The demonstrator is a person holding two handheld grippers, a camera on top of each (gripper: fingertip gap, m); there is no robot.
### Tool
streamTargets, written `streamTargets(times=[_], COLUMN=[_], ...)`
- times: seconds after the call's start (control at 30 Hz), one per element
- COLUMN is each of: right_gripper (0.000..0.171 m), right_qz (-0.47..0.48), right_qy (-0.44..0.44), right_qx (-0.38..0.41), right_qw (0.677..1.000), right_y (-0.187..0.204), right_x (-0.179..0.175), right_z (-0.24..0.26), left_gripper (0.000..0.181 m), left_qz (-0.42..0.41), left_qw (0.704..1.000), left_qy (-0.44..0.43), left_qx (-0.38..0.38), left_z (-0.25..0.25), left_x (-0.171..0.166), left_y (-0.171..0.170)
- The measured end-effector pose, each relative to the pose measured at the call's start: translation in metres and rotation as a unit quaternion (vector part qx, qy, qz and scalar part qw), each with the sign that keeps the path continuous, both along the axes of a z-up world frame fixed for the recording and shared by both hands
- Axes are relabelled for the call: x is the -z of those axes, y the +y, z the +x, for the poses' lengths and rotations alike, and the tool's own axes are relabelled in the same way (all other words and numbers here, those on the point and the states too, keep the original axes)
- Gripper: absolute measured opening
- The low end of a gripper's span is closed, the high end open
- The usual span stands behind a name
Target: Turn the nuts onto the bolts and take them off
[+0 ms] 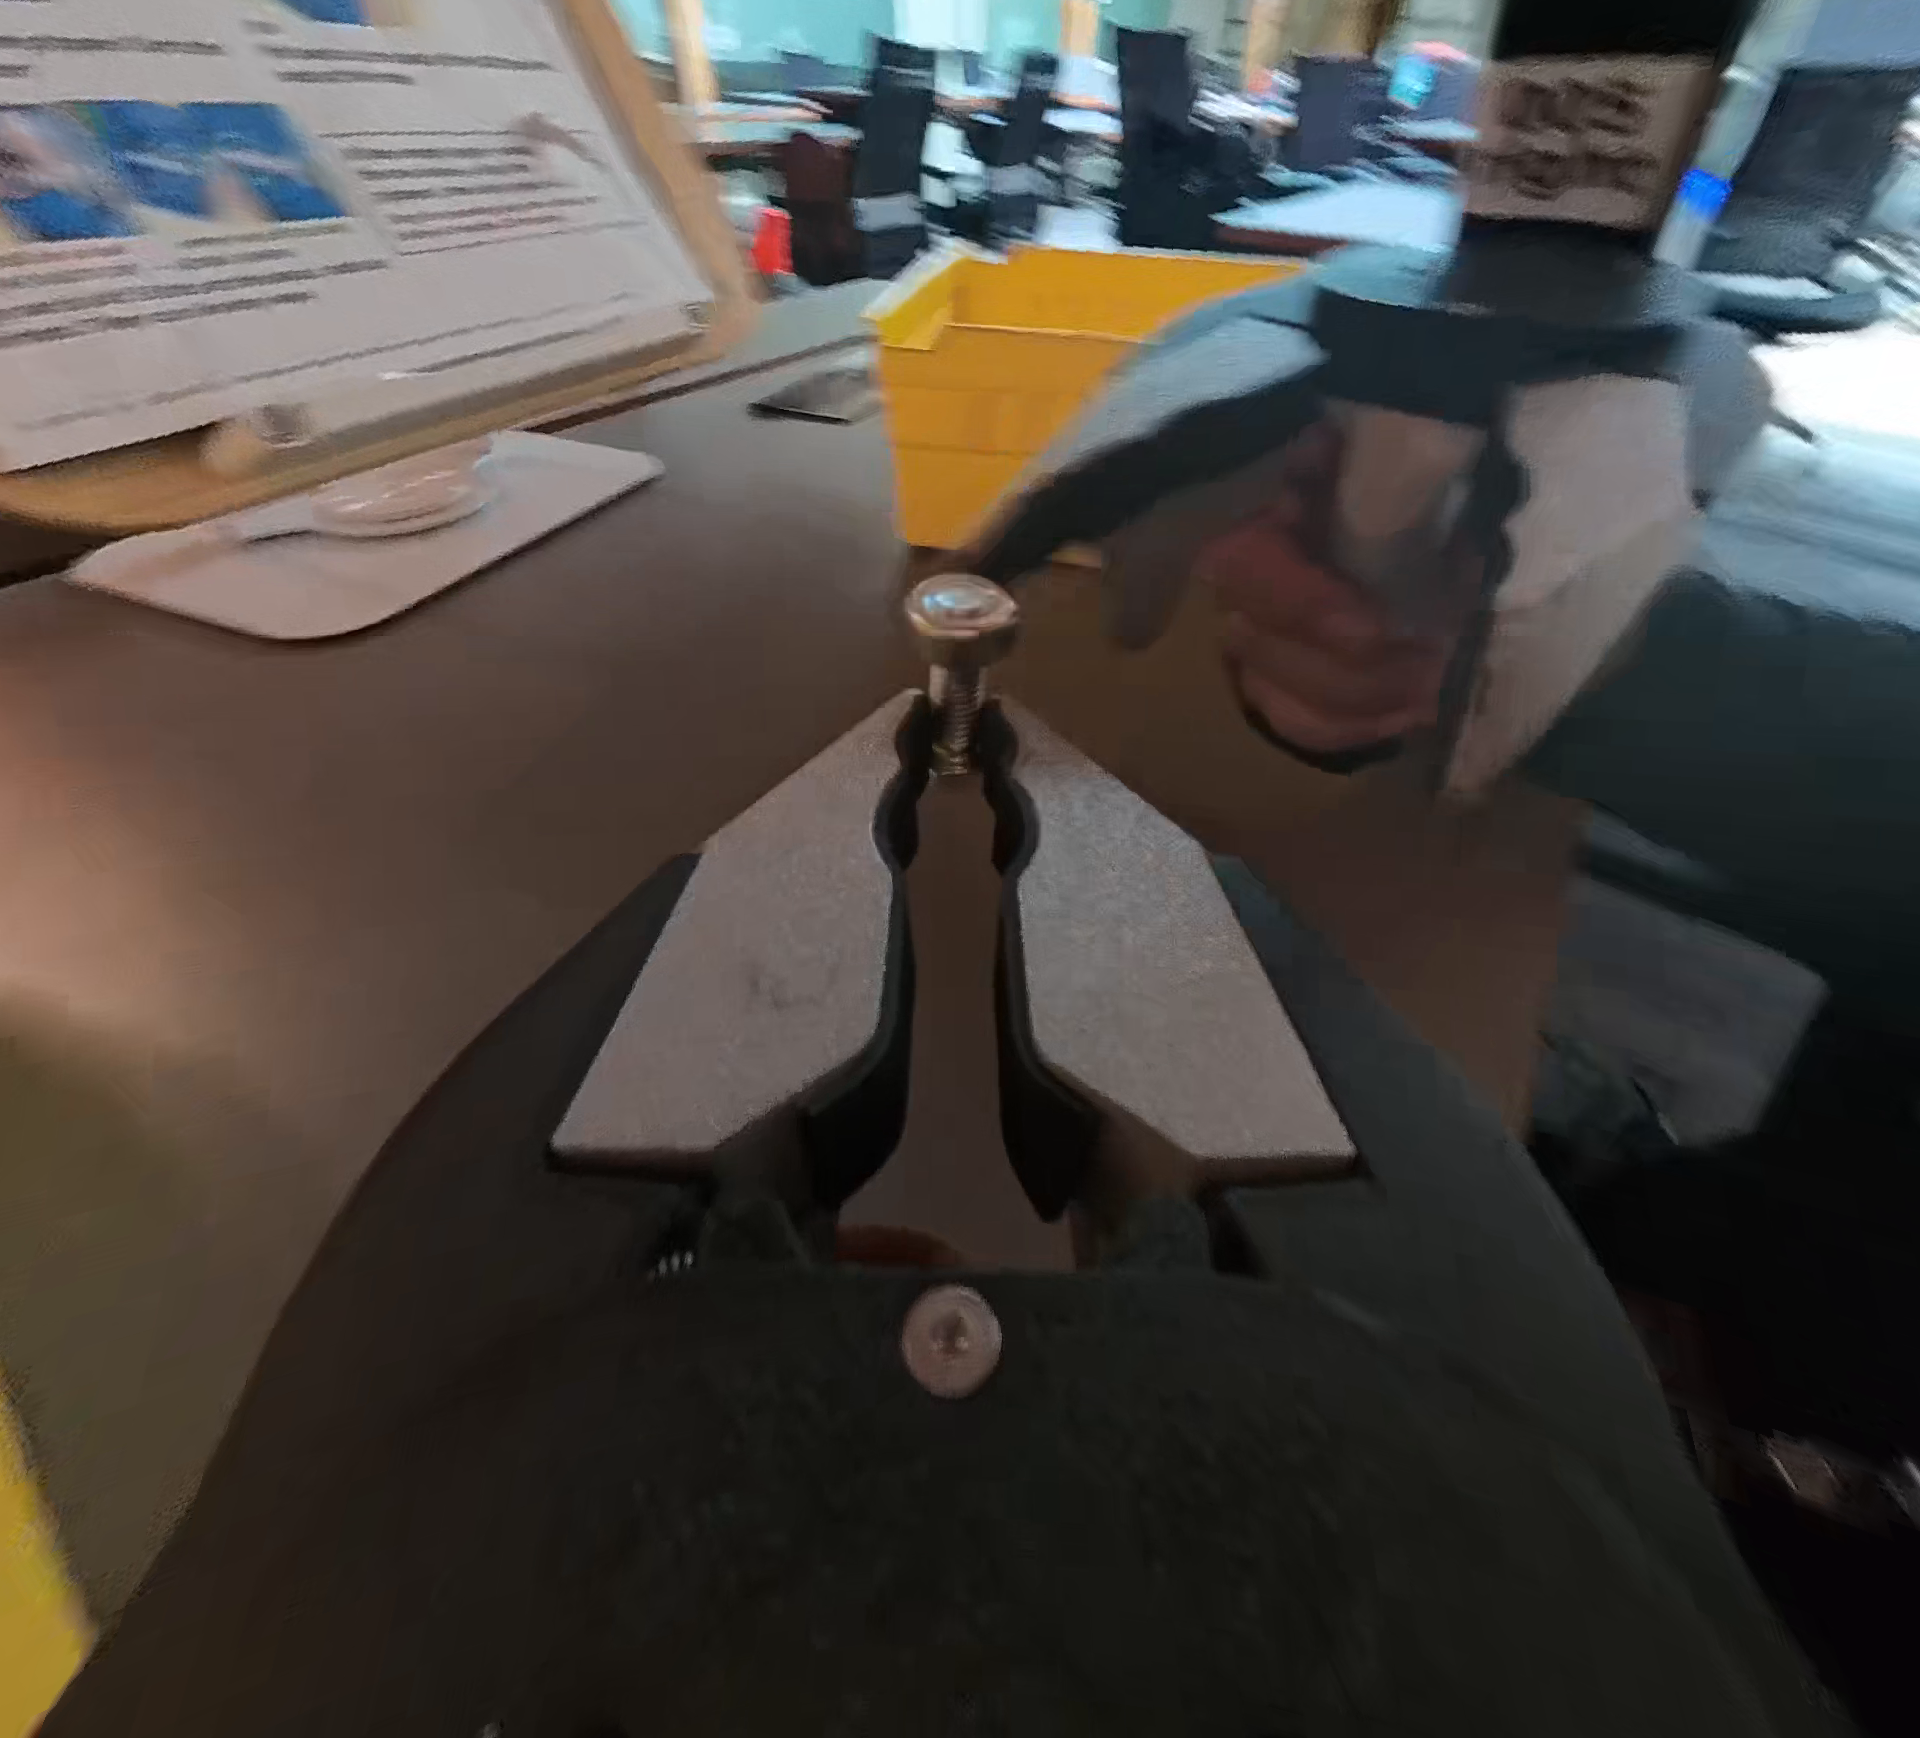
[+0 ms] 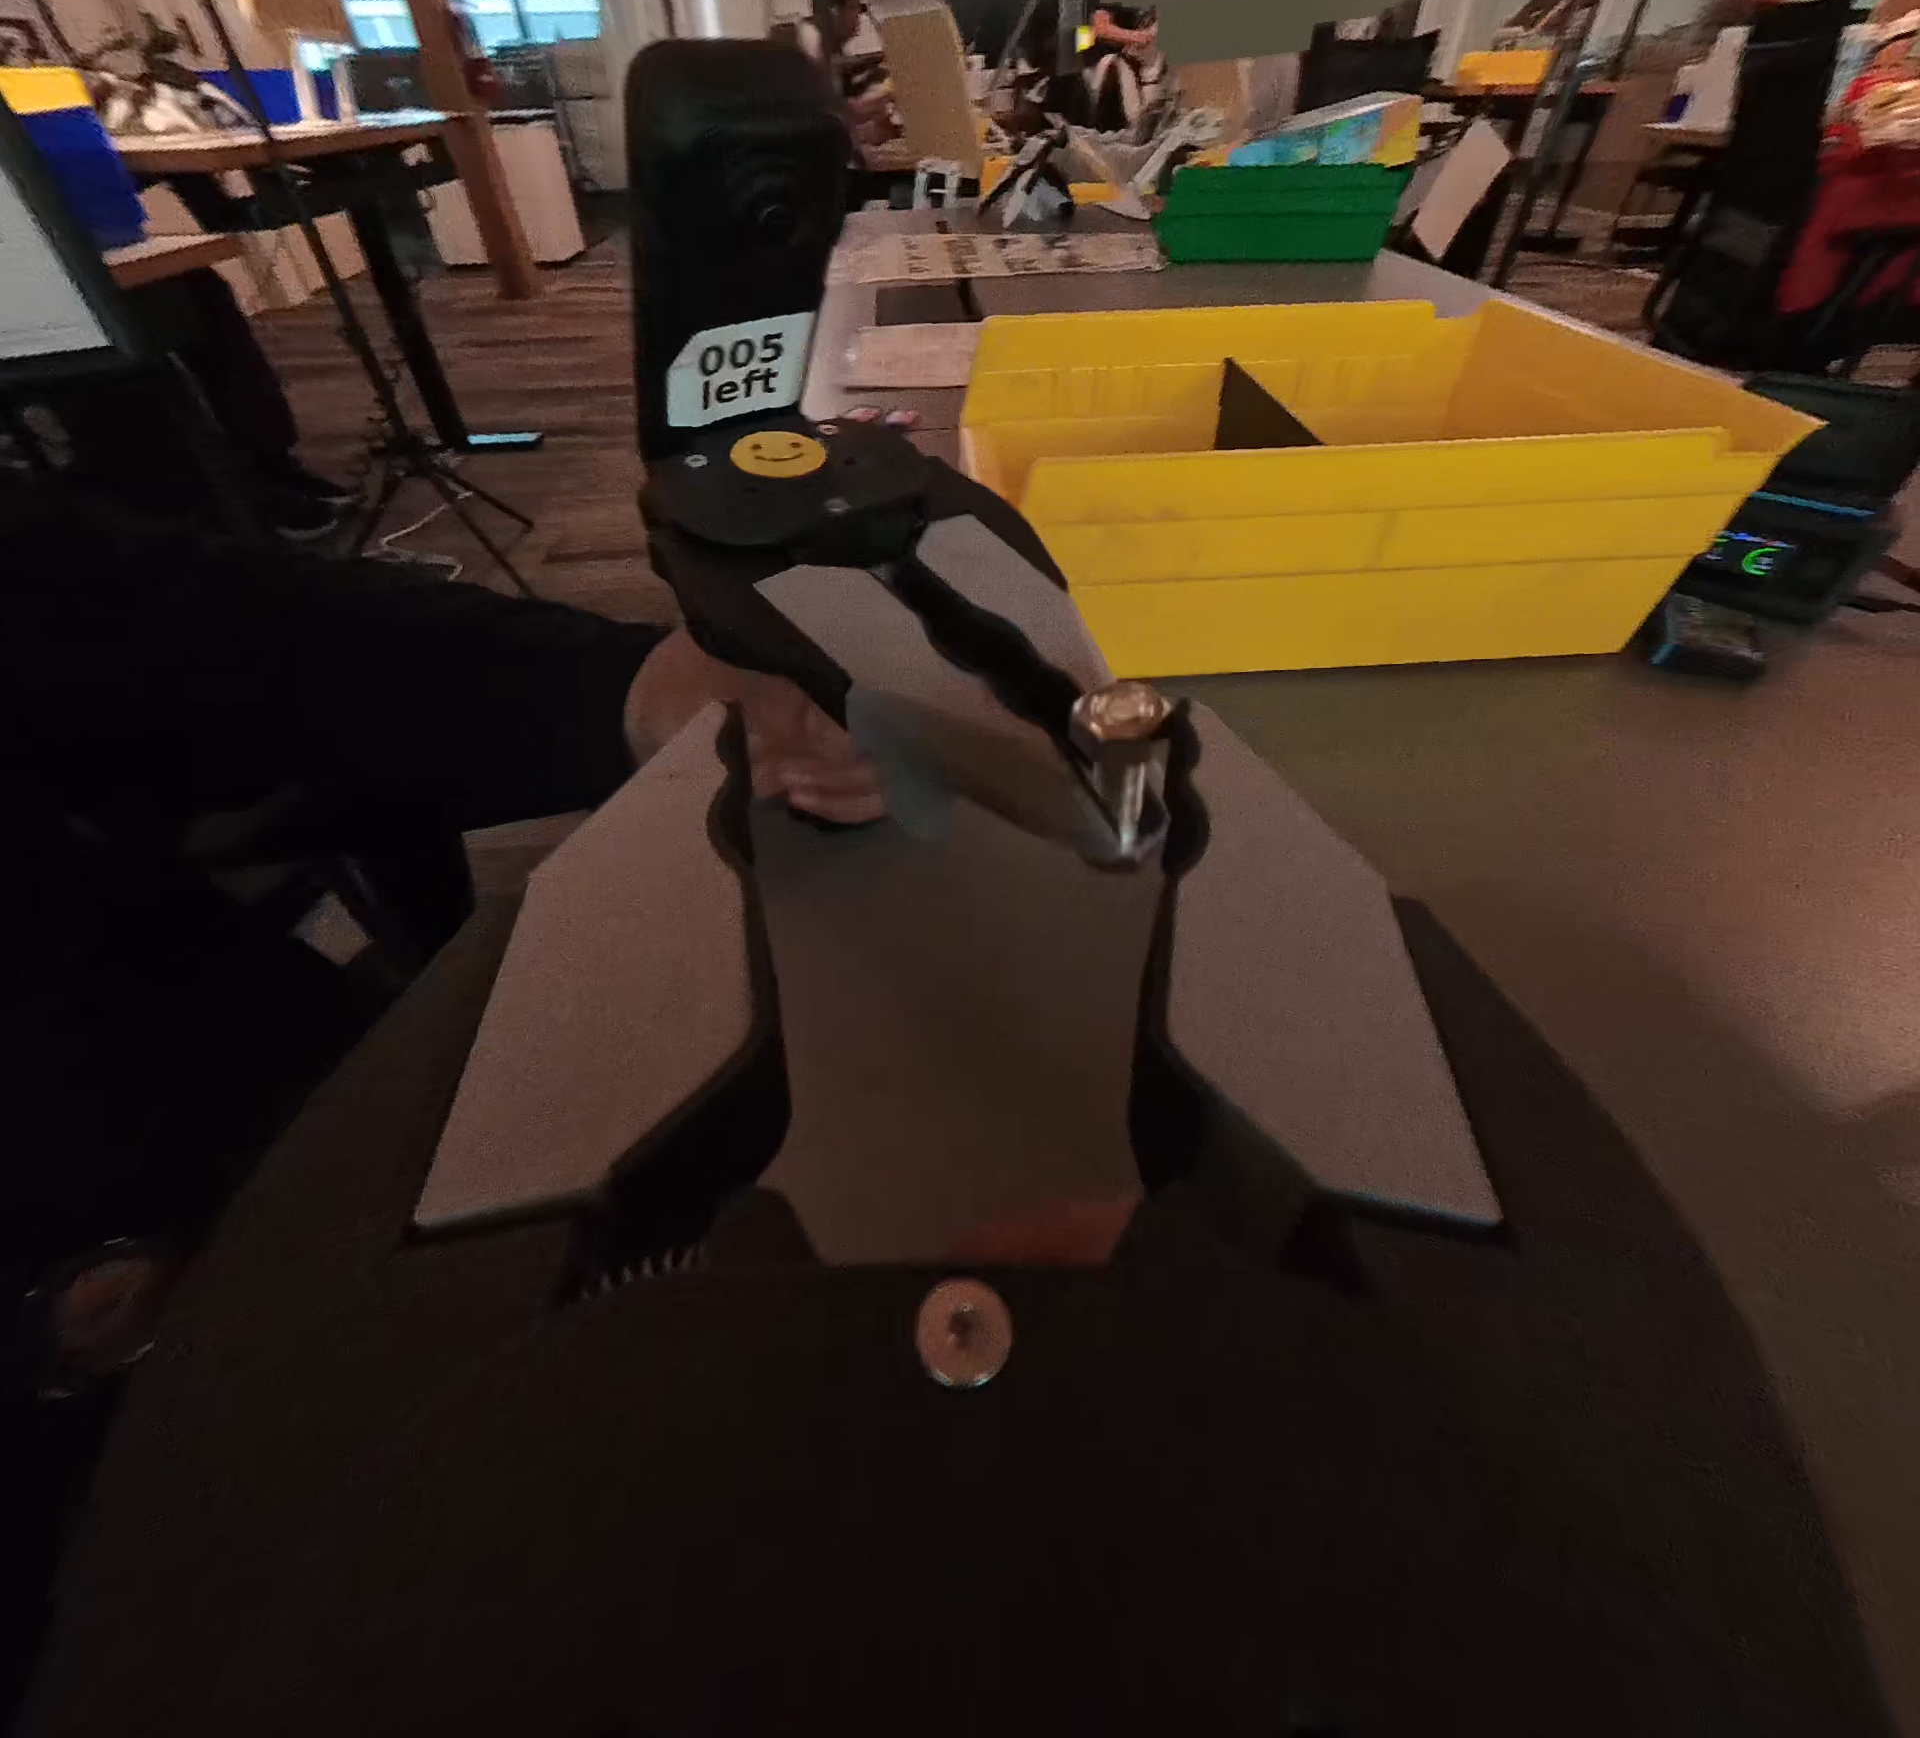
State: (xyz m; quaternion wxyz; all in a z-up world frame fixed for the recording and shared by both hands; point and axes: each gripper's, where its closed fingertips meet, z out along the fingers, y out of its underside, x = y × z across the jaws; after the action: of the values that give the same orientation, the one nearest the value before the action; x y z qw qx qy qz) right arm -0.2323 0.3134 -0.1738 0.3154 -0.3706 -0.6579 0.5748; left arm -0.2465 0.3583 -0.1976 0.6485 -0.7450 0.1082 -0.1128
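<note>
Looking along the left gripper (image 1: 954, 732), the left wrist view showed its two grey, black-edged fingers drawn together and clamped on the threaded shank of a silver hex-head steel bolt (image 1: 958, 639), which stood upright with its head above the fingertips, over a dark brown tabletop (image 1: 436, 805). Beyond the bolt stood a yellow plastic bin (image 1: 997, 379); to the left was a white printed instruction sheet on a wooden stand (image 1: 312, 161). At right, blurred, the right gripper (image 1: 1039, 535) reached toward the bolt head, held by a person's hand (image 1: 1320, 639); its opening could not be judged from this view. In the right wrist view, the right gripper (image 2: 951, 784) had its fingers spread wide apart, gripping nothing, with the bolt (image 2: 1120, 769) just inside the right-hand fingertip. The left gripper (image 2: 1101, 805) came in from upper left, closed on the bolt's shank. Whether a nut sat on the bolt could not be told. The yellow bin (image 2: 1351, 545) stood behind on the tabletop (image 2: 1558, 857).
</note>
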Motion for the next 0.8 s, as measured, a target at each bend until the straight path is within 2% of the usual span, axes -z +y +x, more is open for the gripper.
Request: streamTargets(times=[0.07, 0.1, 0.13, 0.2, 0.23, 0.37, 0.5, 0.67, 0.8], right_gripper=[0.004, 0.005, 0.015, 0.066, 0.069, 0.053, 0.016, 0.016, 0.016], right_qz=[-0.029, -0.064, -0.083, -0.092, -0.090, -0.056, -0.039, -0.036, -0.062], right_qy=[0.019, 0.024, 0.019, -0.005, -0.006, -0.021, -0.025, -0.035, -0.036], right_qx=[-0.073, -0.076, -0.058, -0.010, 0.003, 0.024, 0.034, 0.047, 0.048], right_qw=[0.997, 0.995, 0.995, 0.996, 0.996, 0.998, 0.998, 0.998, 0.996], right_y=[-0.009, -0.005, 0.005, 0.021, 0.024, 0.019, 0.020, 0.025, 0.027], right_x=[-0.011, -0.017, -0.017, -0.012, -0.011, 0.000, 0.003, 0.005, 0.002], right_z=[0.022, 0.025, 0.022, 0.009, 0.006, -0.005, -0.009, -0.009, -0.010], left_gripper=[0.007, 0.007, 0.007, 0.007, 0.007, 0.007, 0.007, 0.008, 0.021], left_qz=[0.006, 0.009, 0.010, 0.018, 0.015, 0.003, 0.004, -0.004, 0.001], left_qw=[0.997, 0.995, 0.994, 0.995, 0.996, 0.997, 0.996, 0.997, 0.997], left_qy=[-0.044, -0.078, -0.096, -0.096, -0.084, -0.035, -0.016, -0.023, -0.032], left_qx=[-0.071, -0.063, -0.042, -0.006, 0.008, 0.065, 0.084, 0.075, 0.066], left_z=[-0.034, -0.038, -0.035, -0.023, -0.015, 0.014, 0.025, 0.021, 0.017], left_x=[-0.004, -0.007, -0.008, -0.011, -0.010, -0.004, -0.003, -0.001, -0.003], left_y=[0.001, 0.000, -0.001, -0.003, -0.003, -0.005, -0.008, -0.005, -0.004])
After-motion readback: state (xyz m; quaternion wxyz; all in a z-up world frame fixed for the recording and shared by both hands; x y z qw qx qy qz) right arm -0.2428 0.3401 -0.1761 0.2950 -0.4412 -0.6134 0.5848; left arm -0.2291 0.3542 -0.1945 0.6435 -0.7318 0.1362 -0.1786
